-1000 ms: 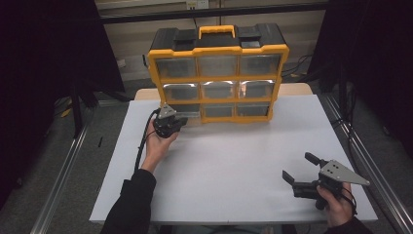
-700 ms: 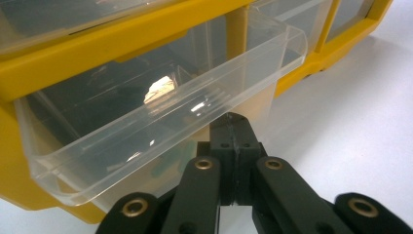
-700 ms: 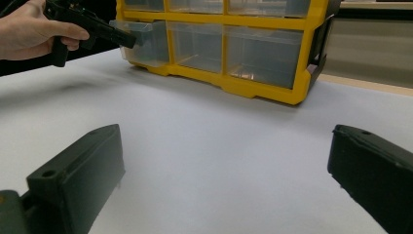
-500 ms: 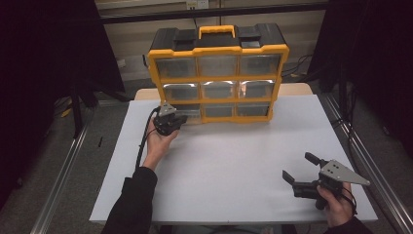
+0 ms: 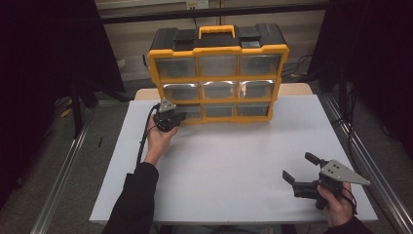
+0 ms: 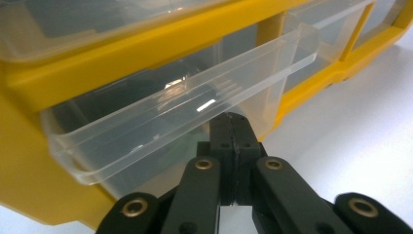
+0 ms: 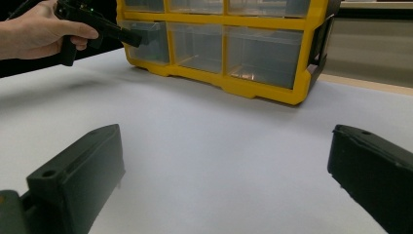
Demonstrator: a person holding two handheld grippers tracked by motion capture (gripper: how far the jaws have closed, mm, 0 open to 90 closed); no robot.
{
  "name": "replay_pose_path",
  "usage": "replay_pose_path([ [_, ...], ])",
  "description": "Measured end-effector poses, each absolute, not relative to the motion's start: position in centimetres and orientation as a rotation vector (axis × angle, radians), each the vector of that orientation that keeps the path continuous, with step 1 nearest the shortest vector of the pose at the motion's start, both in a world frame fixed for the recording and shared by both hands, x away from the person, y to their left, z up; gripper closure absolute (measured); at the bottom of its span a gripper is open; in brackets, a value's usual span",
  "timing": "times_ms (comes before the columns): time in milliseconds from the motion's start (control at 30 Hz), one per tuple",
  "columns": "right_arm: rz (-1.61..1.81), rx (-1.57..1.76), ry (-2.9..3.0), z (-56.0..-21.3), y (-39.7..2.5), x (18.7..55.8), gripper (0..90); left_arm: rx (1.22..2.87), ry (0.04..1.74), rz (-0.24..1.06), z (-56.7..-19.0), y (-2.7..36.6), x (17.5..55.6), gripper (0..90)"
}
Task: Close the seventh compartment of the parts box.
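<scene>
A yellow organizer [image 5: 219, 48] with clear drawers stands upright at the table's far side. My left gripper [image 5: 178, 117] is at its bottom-left drawer [image 5: 191, 112]. In the left gripper view the jaws are pressed together, and my left gripper [image 6: 231, 122] has its tips just under the clear lip of that drawer [image 6: 170, 117]. Nothing shows between them. My right gripper [image 5: 298, 166] rests near the table's front right corner, jaws wide apart and empty. The right gripper [image 7: 224, 161] faces the organizer [image 7: 258, 90], with the left gripper [image 7: 131, 36] at the far left.
The white table top [image 5: 234, 161] lies between the two hands. Metal rails [image 5: 63, 170] run along both sides of the table on the floor. A cable [image 5: 146, 131] trails from the left gripper along the person's forearm.
The left hand has edged slightly forward toward the bottom-left drawer. The right gripper has stayed where it was, still open.
</scene>
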State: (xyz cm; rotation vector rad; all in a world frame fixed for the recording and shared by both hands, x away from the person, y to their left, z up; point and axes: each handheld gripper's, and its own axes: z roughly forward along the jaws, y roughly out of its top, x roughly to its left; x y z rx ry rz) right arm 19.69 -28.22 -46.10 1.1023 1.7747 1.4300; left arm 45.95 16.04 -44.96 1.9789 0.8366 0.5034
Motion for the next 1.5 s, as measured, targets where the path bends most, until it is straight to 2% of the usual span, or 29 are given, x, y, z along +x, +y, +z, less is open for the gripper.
replay_pose_path([
  [700,1.441,1.106,1.776,-46.2,-28.3,20.0,0.0,1.975,0.877,0.545,-45.0,15.8,47.0,90.0],
  [1500,1.440,1.097,1.786,-46.3,-28.2,20.2,0.0,1.968,0.868,0.517,-45.6,15.3,46.7,88.1],
])
